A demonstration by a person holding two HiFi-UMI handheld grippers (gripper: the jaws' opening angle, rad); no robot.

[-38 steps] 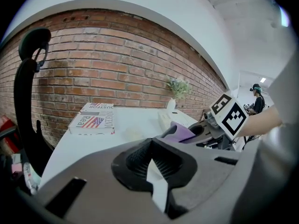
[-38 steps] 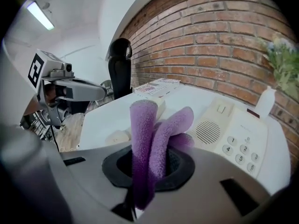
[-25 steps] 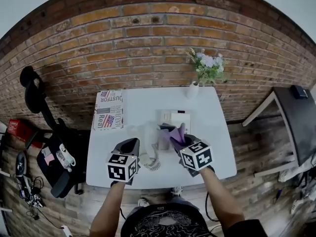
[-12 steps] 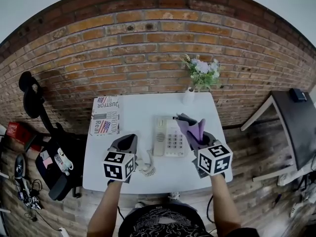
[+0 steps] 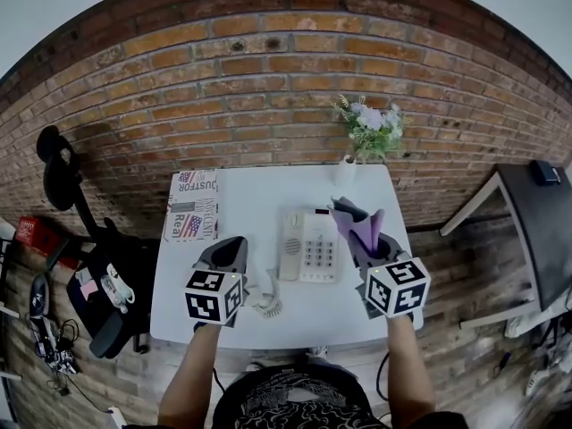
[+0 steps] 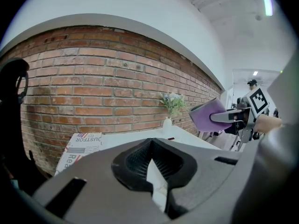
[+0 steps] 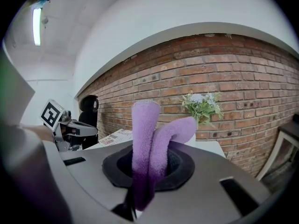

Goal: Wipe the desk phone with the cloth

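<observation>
The beige desk phone [image 5: 309,247] lies in the middle of the white table [image 5: 259,199], with its handset on the left side and its coiled cord [image 5: 266,304] trailing toward me. My right gripper [image 5: 365,245] hovers just right of the phone, shut on a purple cloth [image 5: 357,223] that sticks up out of the jaws. In the right gripper view the cloth [image 7: 147,143] rises folded from between the jaws. My left gripper [image 5: 231,245] is left of the phone, apart from it, with its jaws together and nothing in them.
A white vase of flowers [image 5: 366,130] stands at the table's back edge, right of centre. A printed newspaper [image 5: 192,206] lies at the back left corner. A black office chair [image 5: 98,275] is left of the table and a dark desk [image 5: 536,231] is at the right. A brick wall stands behind.
My right gripper has drawn back from over the phone to its right side, still holding the cloth. The left gripper has stayed left of the phone.
</observation>
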